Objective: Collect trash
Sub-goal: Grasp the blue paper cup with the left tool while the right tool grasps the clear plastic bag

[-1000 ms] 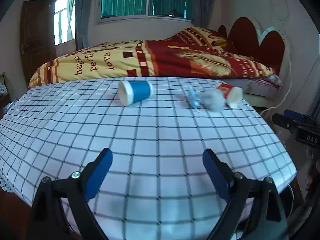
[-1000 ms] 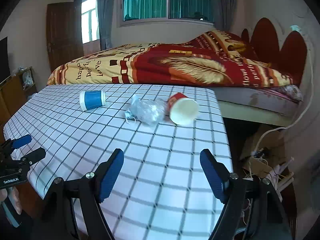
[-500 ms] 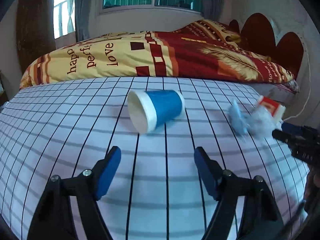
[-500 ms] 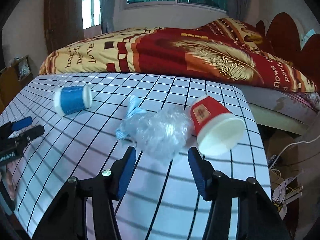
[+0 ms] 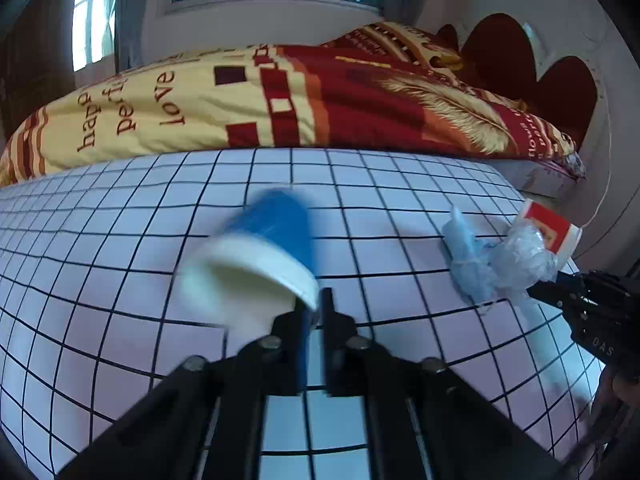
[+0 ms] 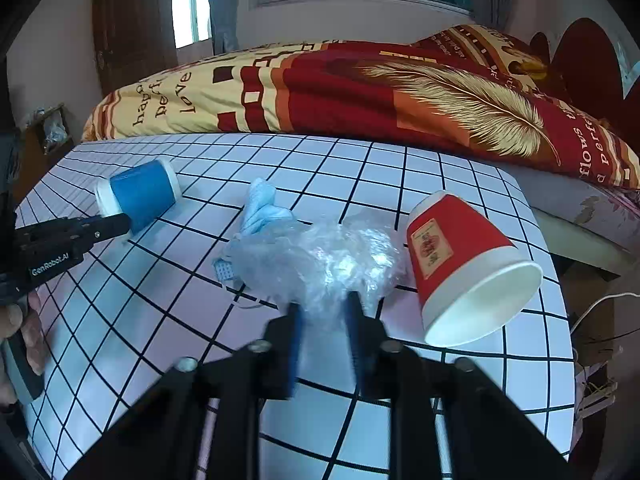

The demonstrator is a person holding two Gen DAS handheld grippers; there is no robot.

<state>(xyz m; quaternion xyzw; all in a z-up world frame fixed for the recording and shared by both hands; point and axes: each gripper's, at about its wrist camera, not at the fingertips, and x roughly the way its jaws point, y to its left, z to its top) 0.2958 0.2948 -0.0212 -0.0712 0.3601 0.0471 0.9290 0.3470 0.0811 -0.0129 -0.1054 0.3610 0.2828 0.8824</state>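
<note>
A blue paper cup (image 5: 264,256) lies on the checked tablecloth; my left gripper (image 5: 316,312) is shut on its white rim, and the cup looks blurred. It also shows in the right wrist view (image 6: 140,194). My right gripper (image 6: 322,312) is shut on a crumpled clear plastic bag (image 6: 332,260), which also shows in the left wrist view (image 5: 520,260). A light blue face mask (image 6: 260,210) lies against the bag's left side. A red paper cup (image 6: 464,264) lies on its side to the bag's right.
The table (image 6: 480,400) has a white cloth with a black grid; its right edge drops to the floor with cables (image 6: 596,380). A bed with a red and yellow blanket (image 6: 360,88) stands just behind the table.
Both grippers moved forward and closed: the left one onto the blue cup's rim, the right one onto the plastic bag. The blue cup has tilted toward the left camera.
</note>
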